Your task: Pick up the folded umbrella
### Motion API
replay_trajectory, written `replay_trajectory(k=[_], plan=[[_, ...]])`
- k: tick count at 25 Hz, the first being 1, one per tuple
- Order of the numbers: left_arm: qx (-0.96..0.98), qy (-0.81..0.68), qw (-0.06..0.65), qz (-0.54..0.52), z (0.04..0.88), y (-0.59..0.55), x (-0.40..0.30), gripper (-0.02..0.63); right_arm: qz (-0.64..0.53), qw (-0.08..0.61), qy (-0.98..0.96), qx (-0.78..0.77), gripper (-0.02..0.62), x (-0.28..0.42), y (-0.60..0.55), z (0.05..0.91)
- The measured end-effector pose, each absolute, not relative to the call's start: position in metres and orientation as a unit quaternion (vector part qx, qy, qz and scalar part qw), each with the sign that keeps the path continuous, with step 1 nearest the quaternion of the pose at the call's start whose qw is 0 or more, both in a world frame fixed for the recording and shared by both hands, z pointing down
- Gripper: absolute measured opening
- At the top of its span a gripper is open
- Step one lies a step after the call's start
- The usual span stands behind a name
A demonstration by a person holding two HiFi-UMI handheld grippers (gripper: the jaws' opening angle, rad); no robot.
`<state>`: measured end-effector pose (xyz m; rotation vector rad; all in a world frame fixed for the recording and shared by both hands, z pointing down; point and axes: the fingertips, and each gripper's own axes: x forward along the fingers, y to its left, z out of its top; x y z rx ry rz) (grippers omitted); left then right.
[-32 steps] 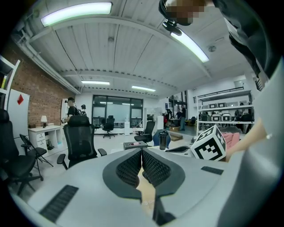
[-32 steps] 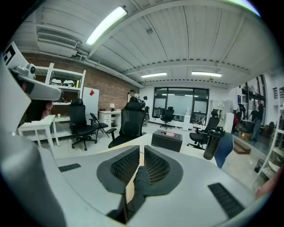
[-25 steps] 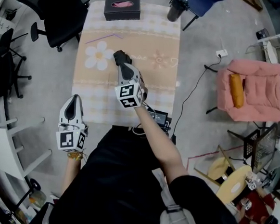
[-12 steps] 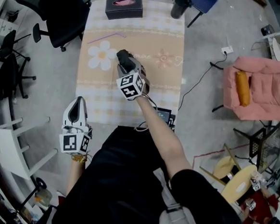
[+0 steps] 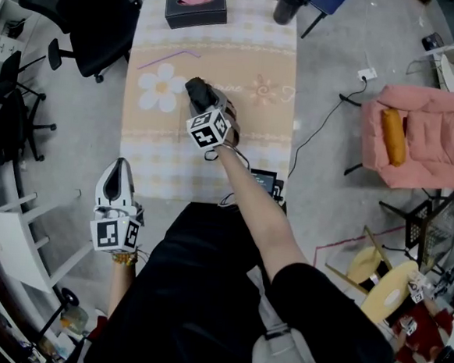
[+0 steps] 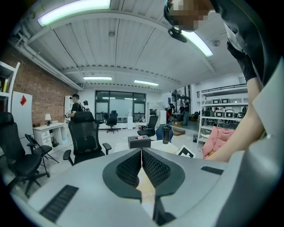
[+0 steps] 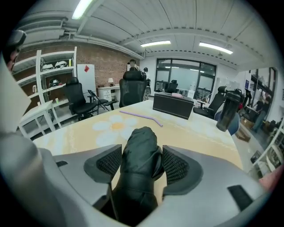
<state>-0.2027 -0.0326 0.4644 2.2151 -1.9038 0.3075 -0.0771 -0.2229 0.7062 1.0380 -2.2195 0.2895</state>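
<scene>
The folded umbrella (image 5: 194, 88) is black and lies on the table (image 5: 254, 140), just right of a printed white flower. My right gripper (image 5: 205, 108) is lowered over its near end. In the right gripper view the umbrella (image 7: 140, 146) runs between the two pads of the right gripper (image 7: 142, 165). The jaws have just been opening and stand wide around it, not pressing. My left gripper (image 5: 118, 170) hangs off the table's near left corner; in its own view the left gripper (image 6: 142, 163) has its pads together, holding nothing.
A black tissue box (image 5: 196, 7) and a dark tumbler (image 5: 286, 5) stand at the table's far edge. A purple straw (image 5: 170, 57) lies near the flower. A black office chair (image 5: 99, 18) is at the far left, a pink armchair (image 5: 418, 145) at the right.
My right gripper has moved forward and down over the umbrella's near end. The left gripper has stayed where it was.
</scene>
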Motion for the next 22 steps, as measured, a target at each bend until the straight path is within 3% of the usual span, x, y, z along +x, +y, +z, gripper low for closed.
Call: replay_trajectory(k=[22], plan=[[0.748, -0.646, 0.104, 0.108, 0.466, -0.041, -0.204, 0.014, 0.17, 0.417, -0.803, 0.392, 0.275, -0.079, -0.228, 0.744]])
